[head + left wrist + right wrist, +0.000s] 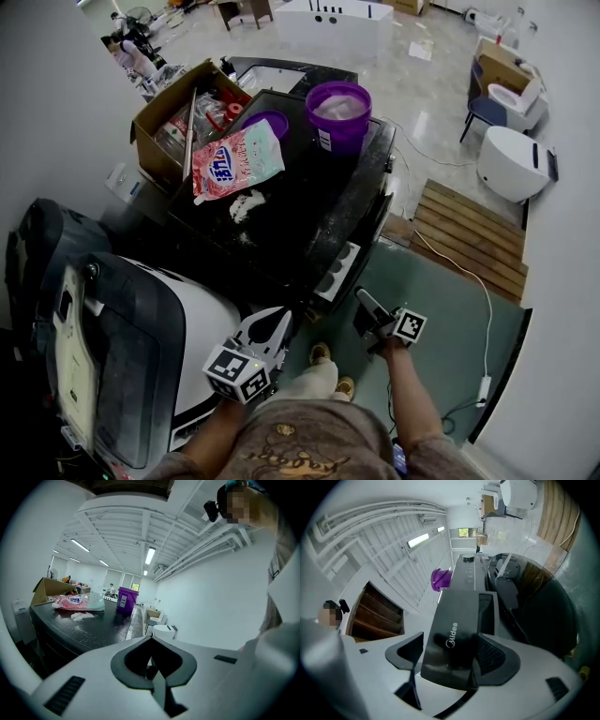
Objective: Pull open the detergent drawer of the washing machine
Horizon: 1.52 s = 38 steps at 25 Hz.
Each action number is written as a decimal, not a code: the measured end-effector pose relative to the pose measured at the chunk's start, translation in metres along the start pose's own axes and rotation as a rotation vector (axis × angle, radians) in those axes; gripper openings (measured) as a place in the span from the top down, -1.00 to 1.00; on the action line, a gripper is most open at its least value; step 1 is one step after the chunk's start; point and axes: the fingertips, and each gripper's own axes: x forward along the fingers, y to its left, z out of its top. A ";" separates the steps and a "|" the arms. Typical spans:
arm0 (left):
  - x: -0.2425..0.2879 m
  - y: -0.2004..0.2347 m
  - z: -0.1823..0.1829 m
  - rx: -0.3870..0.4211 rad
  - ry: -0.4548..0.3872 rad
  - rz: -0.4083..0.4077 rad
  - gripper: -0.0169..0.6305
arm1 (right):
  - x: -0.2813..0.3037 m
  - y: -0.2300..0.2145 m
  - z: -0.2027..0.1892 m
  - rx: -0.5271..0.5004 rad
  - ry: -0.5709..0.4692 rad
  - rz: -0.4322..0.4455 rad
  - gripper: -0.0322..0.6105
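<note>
The dark-topped washing machine (314, 202) was seen to fill the middle of the head view, with a white appliance (192, 319) just beside it. On the machine's top a cardboard box (155, 120), a purple bucket (337, 111) and a pink detergent bag (236, 159) were carried. At the front corner nearest the person, the detergent drawer (339, 270) was found drawn partway out, its pale compartments exposed from above.

The drawer was judged to be light, stiff plastic running on a short track. Little force would be needed, but a straight, level pull was thought wise, since a twisted one might jam the tray. Its glossy dark front panel (453, 616) was judged slippery and best taken across its upper and lower edges, near the middle.

That was where the right gripper (451, 638) was placed. Its jaws were spread wide around the front panel. One pad was set at the panel's edge while a thin gap seemed to be left at the other, so the panel was judged straddled rather than clamped. The left gripper (151, 641) was held near the white appliance, its jaws brought together on nothing.

"Midea" could be read in pale letters on the front panel. The blue print on the bag and the white label on the bucket were too small to be read.
</note>
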 end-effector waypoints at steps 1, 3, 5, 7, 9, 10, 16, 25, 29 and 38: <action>-0.001 0.000 0.001 0.003 0.002 0.002 0.88 | 0.001 -0.007 -0.003 0.008 0.000 -0.014 -0.19; -0.004 0.003 0.000 0.009 0.007 0.010 0.88 | 0.005 -0.018 -0.008 0.031 -0.003 -0.034 -0.21; -0.007 0.008 -0.002 0.015 0.015 0.019 0.88 | 0.010 -0.023 -0.009 0.049 -0.009 -0.025 -0.21; -0.009 0.012 -0.005 0.004 0.016 0.027 0.88 | 0.015 -0.027 -0.009 0.080 -0.020 -0.001 -0.21; -0.012 0.017 -0.006 0.011 0.025 0.038 0.88 | 0.018 -0.029 -0.005 0.122 -0.044 0.033 -0.19; -0.013 0.019 -0.006 0.019 0.033 0.046 0.88 | 0.019 -0.028 -0.003 0.140 -0.059 0.053 -0.17; -0.013 0.022 -0.001 -0.013 0.019 0.058 0.88 | 0.023 -0.021 0.004 0.196 -0.100 0.127 -0.08; -0.006 0.018 -0.004 0.010 0.034 0.038 0.88 | 0.016 -0.019 0.007 0.217 -0.112 0.139 -0.05; -0.006 0.015 -0.002 -0.005 0.024 0.038 0.88 | 0.003 -0.021 0.014 0.229 -0.147 0.149 -0.03; -0.001 0.006 -0.003 -0.007 0.029 0.024 0.88 | -0.021 -0.019 0.022 0.212 -0.151 0.146 -0.01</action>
